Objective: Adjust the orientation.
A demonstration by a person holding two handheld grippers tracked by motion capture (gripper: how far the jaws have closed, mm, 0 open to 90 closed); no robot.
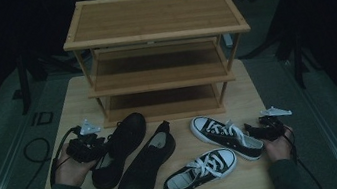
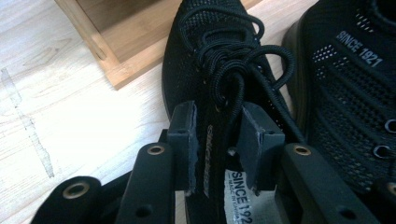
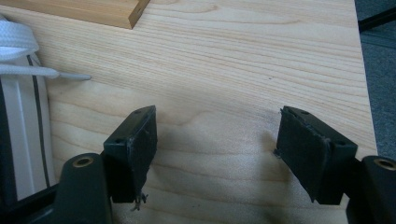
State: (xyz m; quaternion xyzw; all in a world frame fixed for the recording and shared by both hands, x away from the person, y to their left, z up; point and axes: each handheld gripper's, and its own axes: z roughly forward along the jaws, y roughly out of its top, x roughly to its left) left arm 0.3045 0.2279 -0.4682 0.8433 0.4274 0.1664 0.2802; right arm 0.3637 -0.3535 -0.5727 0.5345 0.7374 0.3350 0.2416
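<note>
Straddling the tongue of a black knit shoe (image 2: pixel 210 56): left gripper (image 2: pixel 217 135), jaws partly closed, one pad on each side of the tongue and the knotted black laces. Could not tell whether pads actually pressed on the tongue; a sliver of gap seemed to show at the left pad. Printed insole label visible between the jaws, low in the left gripper view.

Seen from the high view: left gripper (image 1: pixel 94 147) at the heel end of that shoe (image 1: pixel 121 147), leftmost of four on the wooden table (image 1: pixel 245 98), toe pointed toward the bamboo shoe rack (image 1: pixel 157 50). Second black knit shoe (image 1: pixel 145 171) just beside it to the right, lettering readable on its side in the left gripper view (image 2: pixel 355 70).

Right gripper (image 3: pixel 217 154) held over bare table, jaws spread wide, nothing between them. Noted at the table's right edge in the high view (image 1: pixel 254 131), near the heel of a black-and-white canvas sneaker (image 1: pixel 226 136). White lace tip of that sneaker (image 3: pixel 18 56) at the left edge of the right gripper view. Second canvas sneaker (image 1: pixel 200 170) nearer the front edge, between the pairs.
</note>
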